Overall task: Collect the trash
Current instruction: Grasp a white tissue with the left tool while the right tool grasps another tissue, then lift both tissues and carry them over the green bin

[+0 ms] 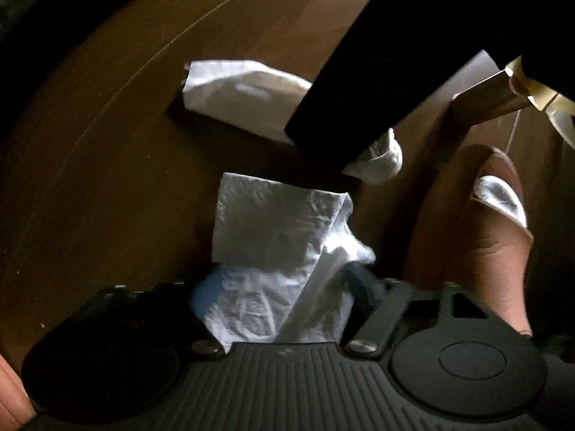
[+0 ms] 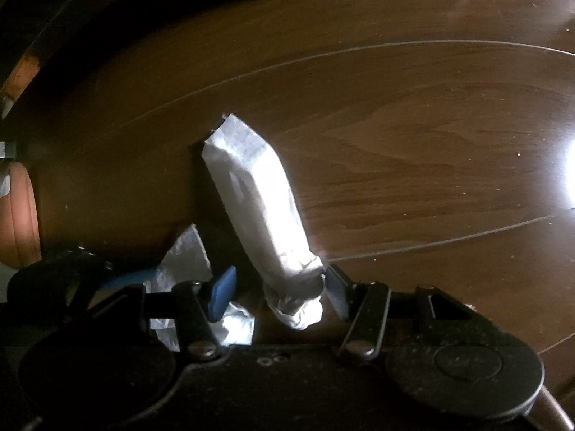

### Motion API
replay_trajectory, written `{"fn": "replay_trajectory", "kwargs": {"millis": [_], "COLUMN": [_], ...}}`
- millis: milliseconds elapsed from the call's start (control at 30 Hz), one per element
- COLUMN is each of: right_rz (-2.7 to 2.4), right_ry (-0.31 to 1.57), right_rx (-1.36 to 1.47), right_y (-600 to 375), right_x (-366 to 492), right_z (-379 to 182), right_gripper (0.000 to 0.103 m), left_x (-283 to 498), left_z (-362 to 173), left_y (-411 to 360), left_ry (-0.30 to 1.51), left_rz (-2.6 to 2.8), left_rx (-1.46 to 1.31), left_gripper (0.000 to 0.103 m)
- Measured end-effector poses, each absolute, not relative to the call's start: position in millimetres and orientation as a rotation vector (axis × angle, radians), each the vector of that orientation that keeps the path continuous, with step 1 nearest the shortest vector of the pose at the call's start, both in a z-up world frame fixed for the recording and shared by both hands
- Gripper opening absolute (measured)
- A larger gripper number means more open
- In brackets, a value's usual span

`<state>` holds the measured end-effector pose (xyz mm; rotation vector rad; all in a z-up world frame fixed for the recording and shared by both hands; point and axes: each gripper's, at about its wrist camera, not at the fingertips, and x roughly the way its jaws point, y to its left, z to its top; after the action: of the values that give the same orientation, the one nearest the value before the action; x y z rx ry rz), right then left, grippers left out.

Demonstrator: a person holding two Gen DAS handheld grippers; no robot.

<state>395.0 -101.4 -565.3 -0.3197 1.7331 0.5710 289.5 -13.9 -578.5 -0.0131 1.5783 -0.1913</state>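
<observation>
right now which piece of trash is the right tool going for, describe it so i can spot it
On the brown wooden table lies a long white wrapper, flattened and crimped at its far end. Its near end sits between the blue pads of the right tool, unlike the soft crumpled napkin beside it.
</observation>
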Motion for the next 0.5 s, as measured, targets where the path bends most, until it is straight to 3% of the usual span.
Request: {"fn": "replay_trajectory", "kwargs": {"millis": [67, 167, 200, 233, 333, 400, 500], "right_rz": [0.578, 0.574, 0.574, 0.572, 0.574, 0.577, 0.572], "right_ry": [1.716, 1.692, 1.687, 1.683, 1.668, 1.647, 1.629], "right_rx": [-0.347, -0.358, -0.361, -0.368, -0.387, -0.407, -0.374], "right_y": [-101.3, -100.3, -100.2, -99.1, -96.5, -94.7, -94.7], "right_x": [393.0, 392.5, 392.9, 391.5, 389.6, 387.6, 390.9], "right_z": [-562.7, -562.4, -562.0, -561.4, -558.5, -556.3, -547.2], "right_gripper": [0.053, 0.051, 0.044, 0.028, 0.021, 0.012, 0.009], "left_x": [290.3, 291.2, 291.1, 291.8, 294.2, 295.4, 295.5], "left_z": [-578.3, -576.1, -576.4, -575.8, -575.7, -575.5, -573.1], "left_y": [-15.3, -15.9, -15.2, -12.6, -3.8, 1.5, 12.3], "left_ry": [1.571, 1.556, 1.553, 1.549, 1.552, 1.553, 1.550], "left_rz": [-0.183, -0.171, -0.167, -0.159, -0.133, -0.120, -0.106], "left_rx": [-0.009, 0.020, 0.021, 0.015, -0.021, -0.039, -0.068], "left_gripper": [0.066, 0.051, 0.041, 0.032, 0.017, 0.011, 0.009]}}
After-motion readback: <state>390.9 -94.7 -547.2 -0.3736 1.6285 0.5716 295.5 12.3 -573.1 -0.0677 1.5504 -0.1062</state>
